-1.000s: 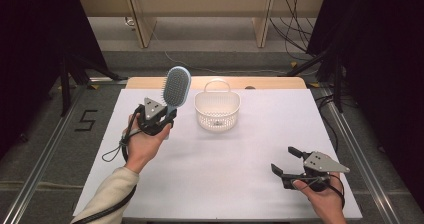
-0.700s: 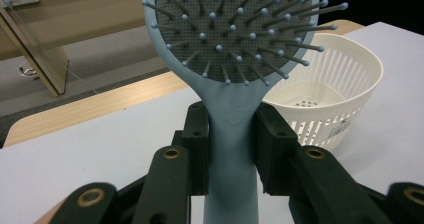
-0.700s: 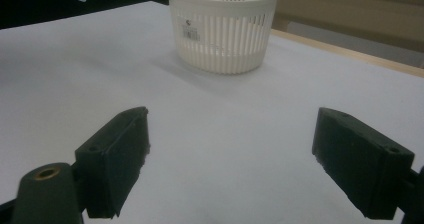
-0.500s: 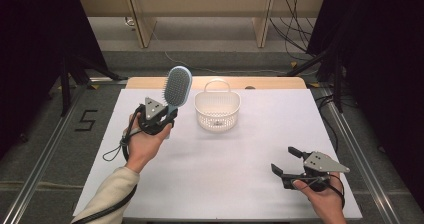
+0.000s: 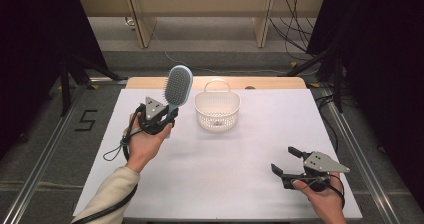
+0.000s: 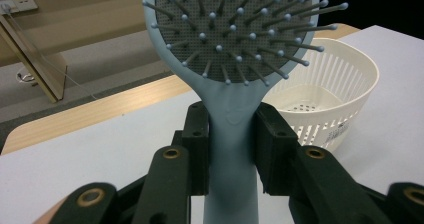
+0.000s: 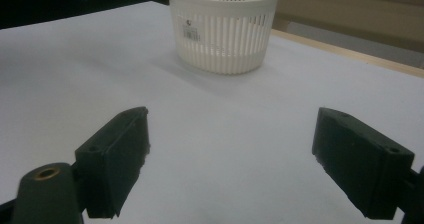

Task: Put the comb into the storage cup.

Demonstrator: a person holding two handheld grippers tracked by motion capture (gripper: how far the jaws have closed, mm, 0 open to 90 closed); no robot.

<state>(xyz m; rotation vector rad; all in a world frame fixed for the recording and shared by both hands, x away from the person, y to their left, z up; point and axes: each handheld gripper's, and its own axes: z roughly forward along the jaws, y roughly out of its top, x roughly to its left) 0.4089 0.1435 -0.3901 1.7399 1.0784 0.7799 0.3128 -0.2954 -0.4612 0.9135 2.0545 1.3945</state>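
The left tool (image 6: 231,149) is clenched on the hairbrush (image 5: 177,86) at its stiff, smooth neck, the light bristled head upright just above it. Beyond, slightly right, the basket (image 5: 217,111) stands on the bench (image 5: 225,184); the right tool (image 5: 290,160) gapes empty.

Even overhead light falls on the white tabletop (image 5: 240,154), which is bright against black, unlit surroundings at both sides; shadows are soft and faint, a pale one beneath the cream slotted plastic basket (image 5: 217,111) near the far edge; no harsh glare; the high view is sharp; in the gripper views the nearest black parts blur slightly, and the tabletop takes a bluish cast.
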